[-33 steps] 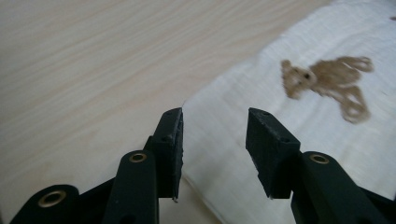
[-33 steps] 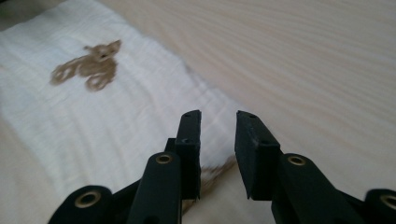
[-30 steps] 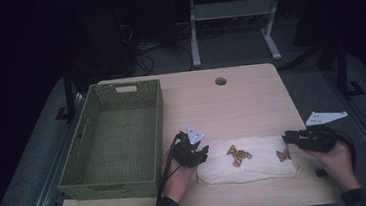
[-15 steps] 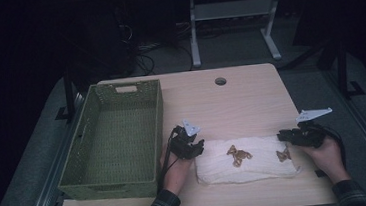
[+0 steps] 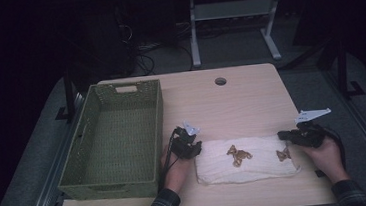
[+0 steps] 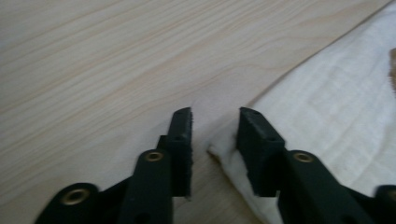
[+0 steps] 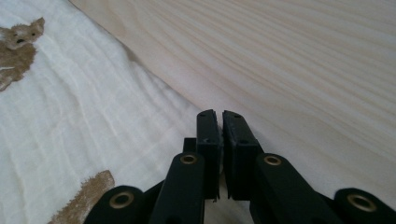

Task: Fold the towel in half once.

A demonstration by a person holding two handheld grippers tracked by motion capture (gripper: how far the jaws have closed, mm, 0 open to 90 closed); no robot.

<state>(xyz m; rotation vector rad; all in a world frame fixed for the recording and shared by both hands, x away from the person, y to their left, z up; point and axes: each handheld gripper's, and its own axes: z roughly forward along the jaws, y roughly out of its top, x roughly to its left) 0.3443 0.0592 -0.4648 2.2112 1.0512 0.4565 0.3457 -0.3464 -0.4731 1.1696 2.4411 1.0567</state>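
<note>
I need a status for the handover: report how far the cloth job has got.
Done: the white cloth lies folded into a strip beside the green basket. In hand: the right gripper is shut at the cloth's far right corner; the left gripper has been closing, its jaws still apart around the far left corner. Left: lifting the cloth; the basket holds nothing.

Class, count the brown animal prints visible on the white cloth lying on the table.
2: one print near the cloth's middle, one print by its right end. Folded layers may hide more.
</note>
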